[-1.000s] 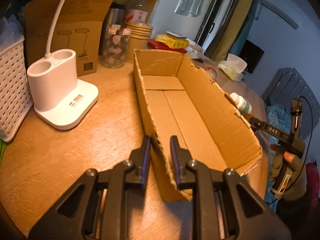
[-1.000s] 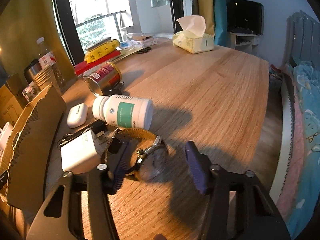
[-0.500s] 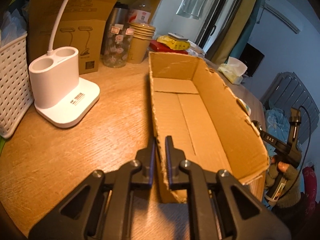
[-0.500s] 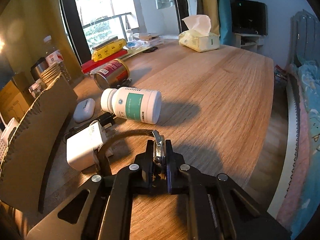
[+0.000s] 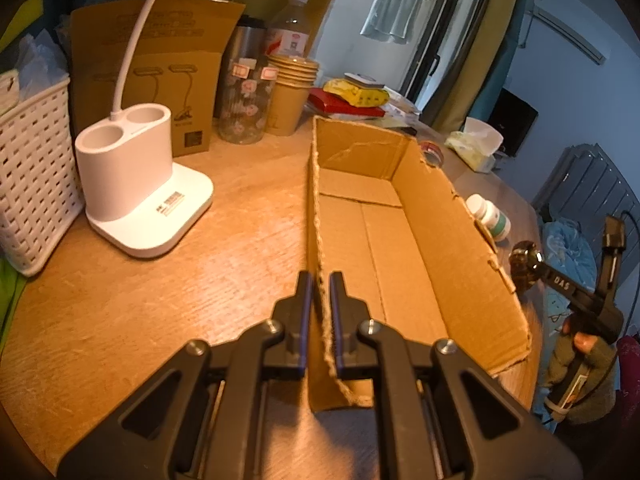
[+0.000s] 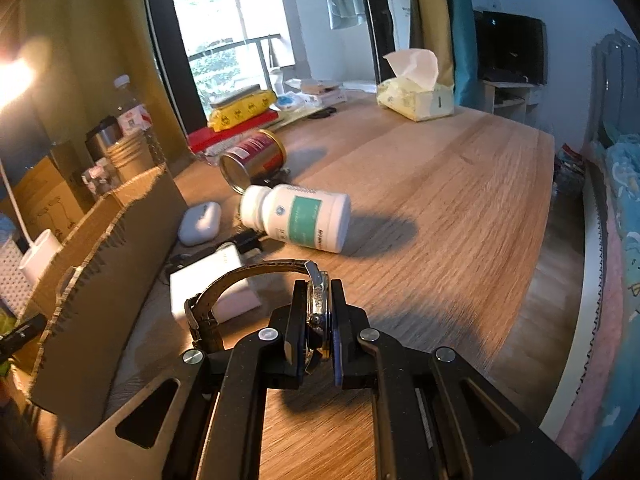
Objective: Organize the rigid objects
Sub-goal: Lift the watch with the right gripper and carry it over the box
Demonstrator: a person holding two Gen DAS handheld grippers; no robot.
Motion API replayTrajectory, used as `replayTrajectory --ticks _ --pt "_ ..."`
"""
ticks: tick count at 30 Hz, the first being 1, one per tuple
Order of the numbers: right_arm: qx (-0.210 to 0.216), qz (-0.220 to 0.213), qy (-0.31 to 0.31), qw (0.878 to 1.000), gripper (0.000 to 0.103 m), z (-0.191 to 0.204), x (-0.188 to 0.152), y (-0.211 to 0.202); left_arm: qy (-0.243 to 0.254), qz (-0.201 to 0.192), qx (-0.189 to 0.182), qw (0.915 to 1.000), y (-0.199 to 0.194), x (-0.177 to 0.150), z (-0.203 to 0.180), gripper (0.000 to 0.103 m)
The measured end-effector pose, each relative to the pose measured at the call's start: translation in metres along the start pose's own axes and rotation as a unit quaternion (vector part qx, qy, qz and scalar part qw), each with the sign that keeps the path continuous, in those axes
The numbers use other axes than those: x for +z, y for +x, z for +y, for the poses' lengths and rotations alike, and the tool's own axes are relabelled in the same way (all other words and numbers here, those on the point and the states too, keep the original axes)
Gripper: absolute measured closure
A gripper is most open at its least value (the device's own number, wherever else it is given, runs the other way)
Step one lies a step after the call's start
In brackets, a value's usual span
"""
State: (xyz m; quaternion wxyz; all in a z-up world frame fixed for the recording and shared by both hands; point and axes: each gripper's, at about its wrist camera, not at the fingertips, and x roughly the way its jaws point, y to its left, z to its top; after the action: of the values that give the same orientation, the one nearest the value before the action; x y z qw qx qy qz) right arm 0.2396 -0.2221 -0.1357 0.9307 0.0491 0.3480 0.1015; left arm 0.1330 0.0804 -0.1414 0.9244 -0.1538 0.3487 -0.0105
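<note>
Two claws are busy: the left claw (image 5: 320, 300) pinches the box (image 5: 420, 240) wall; the right claw (image 6: 316, 312) grips the watch (image 6: 318, 304) by its hard case, strap dangling; probably light, glass fragile.

Raw corrugated cardboard with ragged torn edges on the box (image 5: 420, 240); matt grained wood on the table (image 6: 460, 200); smooth white plastic on the pill bottle (image 6: 298, 217), lamp base (image 5: 136, 184) and charger (image 6: 216, 288); polished metal on the watch (image 6: 318, 304), its strap leather-like; glossy tin on the can (image 6: 252, 160); woven plastic on the basket (image 5: 32, 176)
</note>
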Motion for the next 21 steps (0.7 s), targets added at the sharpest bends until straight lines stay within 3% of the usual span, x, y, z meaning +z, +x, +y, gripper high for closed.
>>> replayTrajectory --ticks 7,21 --pt "0.027 -0.025 -0.015 0.999 0.092 0.019 0.010 -0.029 -0.002 -0.001 0.006 1.0000 0.000 0.001 0.001 0.094" --pt "0.119 -0.061 -0.095 0.987 0.092 0.108 0.022 -0.066 0.024 -0.007 0.043 0.9988 0.000 -0.001 -0.009 0.094"
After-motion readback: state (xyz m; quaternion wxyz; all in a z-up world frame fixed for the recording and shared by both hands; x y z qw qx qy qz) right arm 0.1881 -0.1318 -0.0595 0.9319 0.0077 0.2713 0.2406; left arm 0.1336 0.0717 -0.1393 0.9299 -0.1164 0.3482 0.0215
